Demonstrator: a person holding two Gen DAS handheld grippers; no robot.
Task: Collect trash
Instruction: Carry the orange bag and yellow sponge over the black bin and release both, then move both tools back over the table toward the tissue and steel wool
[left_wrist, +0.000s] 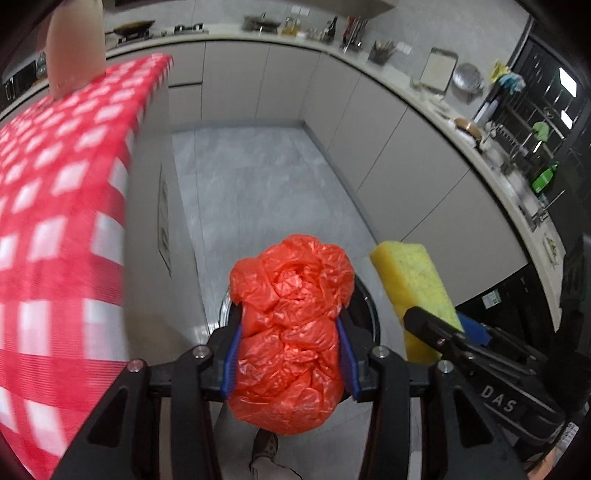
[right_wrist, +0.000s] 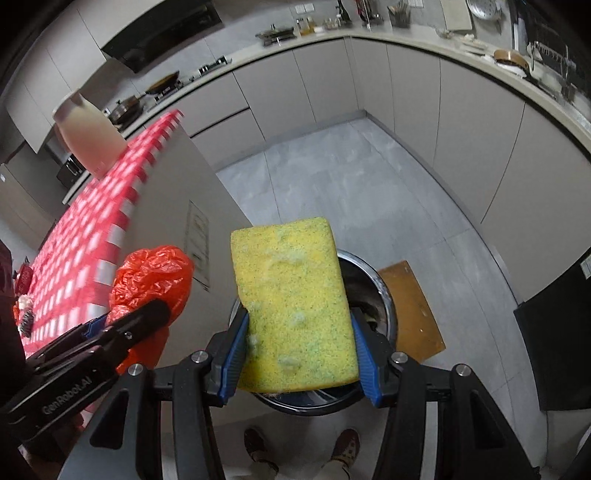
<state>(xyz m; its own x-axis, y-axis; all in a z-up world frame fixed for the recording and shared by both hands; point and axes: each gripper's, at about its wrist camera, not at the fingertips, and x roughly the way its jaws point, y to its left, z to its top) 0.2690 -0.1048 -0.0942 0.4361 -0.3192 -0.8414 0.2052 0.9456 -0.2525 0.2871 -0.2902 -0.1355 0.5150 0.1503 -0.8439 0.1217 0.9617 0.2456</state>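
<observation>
You are carrying a crumpled red plastic bag (left_wrist: 288, 332) clamped in the left gripper (left_wrist: 290, 354) and a yellow sponge (right_wrist: 295, 306) pinched in the right gripper (right_wrist: 297, 354), both hovering above the round metal bin (right_wrist: 384, 295); next, releasing over its mouth.

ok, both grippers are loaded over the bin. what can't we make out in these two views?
- Round metal trash bin: most of its inside is hidden in both wrist views, by the crumpled orange plastic bag and the yellow sponge.
- Red-and-white checked tablecloth: motion-blurred; left view crops it.
- Countertop items: too small to identify.
- Person: only shoes show, at the bottom edge.
</observation>
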